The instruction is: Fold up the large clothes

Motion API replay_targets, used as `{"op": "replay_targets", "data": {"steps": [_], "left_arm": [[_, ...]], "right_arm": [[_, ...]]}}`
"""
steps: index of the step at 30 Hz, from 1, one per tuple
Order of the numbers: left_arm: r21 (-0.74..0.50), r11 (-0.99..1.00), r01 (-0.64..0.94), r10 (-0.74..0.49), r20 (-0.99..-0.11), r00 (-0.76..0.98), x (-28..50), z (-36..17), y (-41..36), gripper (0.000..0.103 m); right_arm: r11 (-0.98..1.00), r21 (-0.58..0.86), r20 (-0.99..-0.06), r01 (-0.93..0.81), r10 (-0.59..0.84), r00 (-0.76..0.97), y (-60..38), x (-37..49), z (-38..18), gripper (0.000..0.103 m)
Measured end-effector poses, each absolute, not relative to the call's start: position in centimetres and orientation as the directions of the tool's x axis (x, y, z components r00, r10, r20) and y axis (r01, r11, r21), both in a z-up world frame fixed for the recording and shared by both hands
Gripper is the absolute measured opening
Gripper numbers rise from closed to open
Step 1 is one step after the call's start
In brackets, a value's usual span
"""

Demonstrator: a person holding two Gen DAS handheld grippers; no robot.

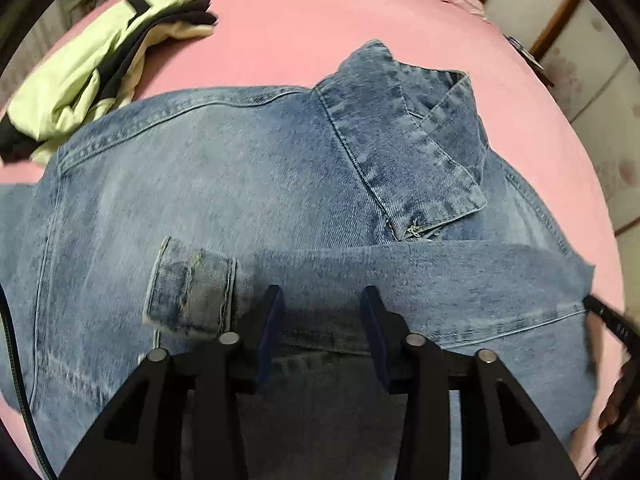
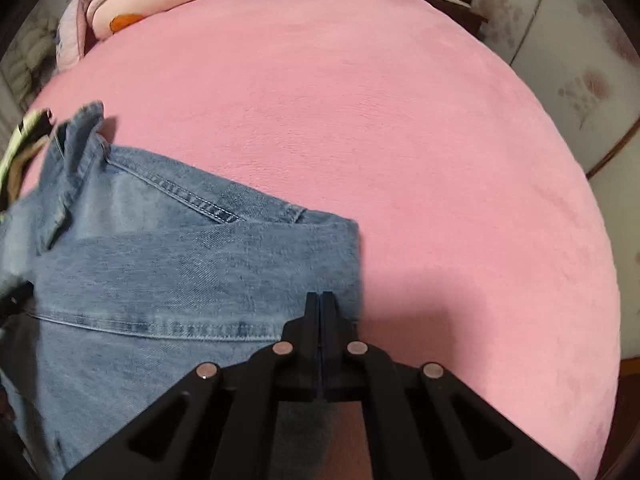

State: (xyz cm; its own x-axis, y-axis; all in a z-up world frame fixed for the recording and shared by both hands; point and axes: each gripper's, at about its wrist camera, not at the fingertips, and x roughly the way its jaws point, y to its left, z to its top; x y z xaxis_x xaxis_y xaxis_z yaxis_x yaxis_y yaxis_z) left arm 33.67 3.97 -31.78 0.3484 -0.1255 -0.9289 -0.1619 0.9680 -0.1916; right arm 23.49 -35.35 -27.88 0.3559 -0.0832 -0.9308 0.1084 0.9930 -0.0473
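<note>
A pink, softly napped bed cover fills the room's bed, with pale pillows at its far end and floral-papered panels framed in wood beside it. A washed blue denim jacket lies spread on the cover, collar flipped up, one cuffed sleeve folded across its body; a crumpled pale green and black garment sits just beyond it. The left gripper hangs with jaws apart over the sleeve. The right gripper is closed at the jacket's edge, perhaps pinching cloth; its fingers hide that spot.
</note>
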Motion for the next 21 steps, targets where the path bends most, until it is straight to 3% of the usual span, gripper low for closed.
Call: {"op": "replay_targets", "data": {"steps": [2, 8, 15, 19, 21], "left_arm": [[-0.213, 0.959, -0.188, -0.138, -0.928, 0.347, 33.5, -30.3, 4.3, 0.055], [-0.231, 0.959, -0.164, -0.154, -0.91, 0.384, 30.2, -24.4, 3.6, 0.067], [-0.197, 0.973, -0.119, -0.135, -0.908, 0.397, 25.2, -16.8, 2.8, 0.071], [-0.172, 0.979, -0.111, -0.107, -0.893, 0.437, 22.1, -12.6, 2.6, 0.082], [-0.169, 0.979, -0.113, -0.1, -0.886, 0.453, 20.4, -10.7, 3.0, 0.082]], "right_arm": [[0.99, -0.029, -0.935, 0.136, -0.075, 0.346, -35.5, 22.9, -27.0, 0.002], [0.99, 0.06, -0.933, 0.131, 0.009, 0.36, -33.2, 18.6, -22.7, 0.003], [0.993, 0.118, -0.918, 0.028, 0.098, 0.383, -29.1, 15.2, -16.0, 0.003], [0.993, 0.118, -0.913, -0.021, 0.116, 0.392, -27.2, 13.2, -12.7, 0.003], [0.991, 0.13, -0.909, -0.039, 0.134, 0.395, -26.3, 12.3, -11.0, 0.003]]}}
